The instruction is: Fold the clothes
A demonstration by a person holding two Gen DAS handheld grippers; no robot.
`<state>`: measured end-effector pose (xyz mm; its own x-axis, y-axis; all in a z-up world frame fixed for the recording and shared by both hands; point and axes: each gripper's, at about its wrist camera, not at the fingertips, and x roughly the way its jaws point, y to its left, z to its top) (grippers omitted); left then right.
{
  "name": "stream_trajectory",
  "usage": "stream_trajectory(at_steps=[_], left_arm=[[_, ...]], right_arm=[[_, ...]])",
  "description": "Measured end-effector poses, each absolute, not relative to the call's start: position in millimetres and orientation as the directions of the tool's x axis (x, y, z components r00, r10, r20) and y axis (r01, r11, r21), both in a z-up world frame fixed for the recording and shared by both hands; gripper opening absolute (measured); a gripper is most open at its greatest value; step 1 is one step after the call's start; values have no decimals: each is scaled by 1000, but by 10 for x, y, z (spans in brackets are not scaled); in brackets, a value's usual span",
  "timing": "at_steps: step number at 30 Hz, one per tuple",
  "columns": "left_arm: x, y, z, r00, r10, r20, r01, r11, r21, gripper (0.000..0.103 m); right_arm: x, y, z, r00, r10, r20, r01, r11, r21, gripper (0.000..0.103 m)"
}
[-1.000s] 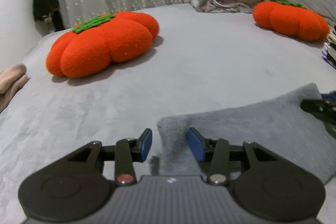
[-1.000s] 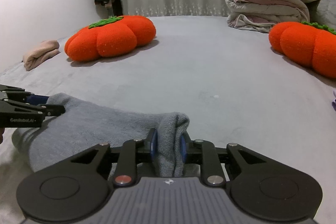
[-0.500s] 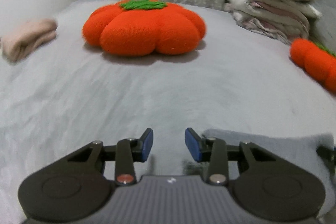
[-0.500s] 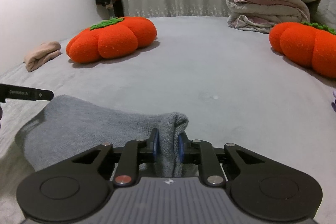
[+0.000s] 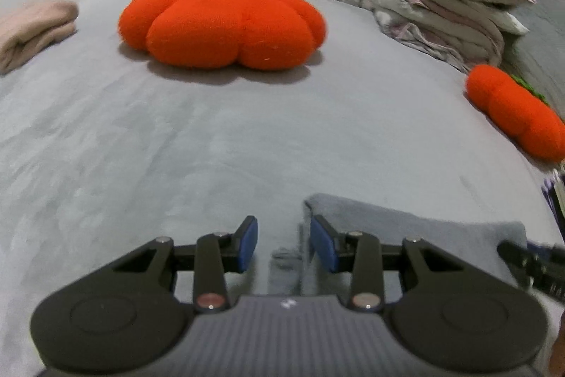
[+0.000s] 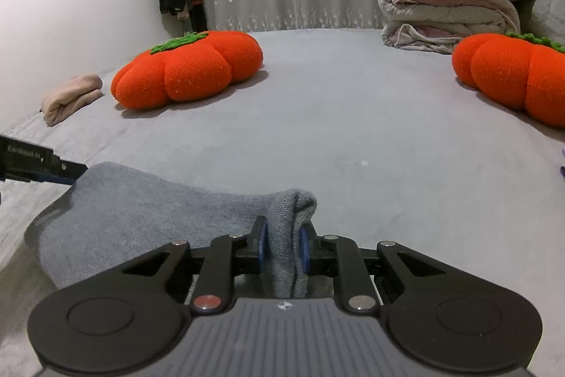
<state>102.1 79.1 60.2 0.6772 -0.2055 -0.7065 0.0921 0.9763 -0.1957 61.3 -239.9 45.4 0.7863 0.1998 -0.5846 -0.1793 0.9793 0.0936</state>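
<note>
Right gripper (image 6: 282,248) jaws just easing apart, grey knit garment (image 6: 148,207) bunched between them, left gripper (image 5: 283,242) open, empty, at garment's far-left corner

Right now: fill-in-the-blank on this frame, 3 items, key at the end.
1. The right gripper has a bunched fold of the ___ knit garment between its pads.
2. The left gripper has its jaws ___, with nothing clamped.
3. The folded pink cloth lies beside an orange ___-shaped cushion.

Missing words: grey; open; pumpkin
</note>
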Motion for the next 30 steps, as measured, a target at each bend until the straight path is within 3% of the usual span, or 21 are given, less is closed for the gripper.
stream_trajectory(at_steps=[1, 2, 9, 17, 24, 26, 30], left_arm=[[1001, 774, 621, 683, -207, -701, 101, 977, -190, 35], [980, 766, 639, 687, -209, -696, 105, 976, -190, 35], [957, 758, 644, 689, -203, -696, 107, 978, -179, 35], [956, 823, 690, 707, -232, -668, 93, 967, -238, 35], [949, 647, 596, 694, -244, -677, 132, 968, -212, 37], [943, 594, 553, 687, -244, -685, 138, 969, -207, 36], [927, 526, 515, 681, -243, -691, 148, 970, -195, 34]], right_arm=[[617, -2434, 485, 789, 179, -587, -155, 984, 92, 37], [621, -2469, 516, 791, 159, -590, -131, 987, 90, 38], [600, -2829, 653, 800, 113, -590, -13, 985, 172, 35], [590, -2976, 640, 782, 283, -556, -38, 911, 410, 35], [669, -2851, 522, 763, 289, -578, -57, 921, 385, 35], [696, -2813, 461, 749, 303, -589, -70, 920, 385, 32], [721, -2733, 406, 743, 298, -599, -102, 935, 339, 17]])
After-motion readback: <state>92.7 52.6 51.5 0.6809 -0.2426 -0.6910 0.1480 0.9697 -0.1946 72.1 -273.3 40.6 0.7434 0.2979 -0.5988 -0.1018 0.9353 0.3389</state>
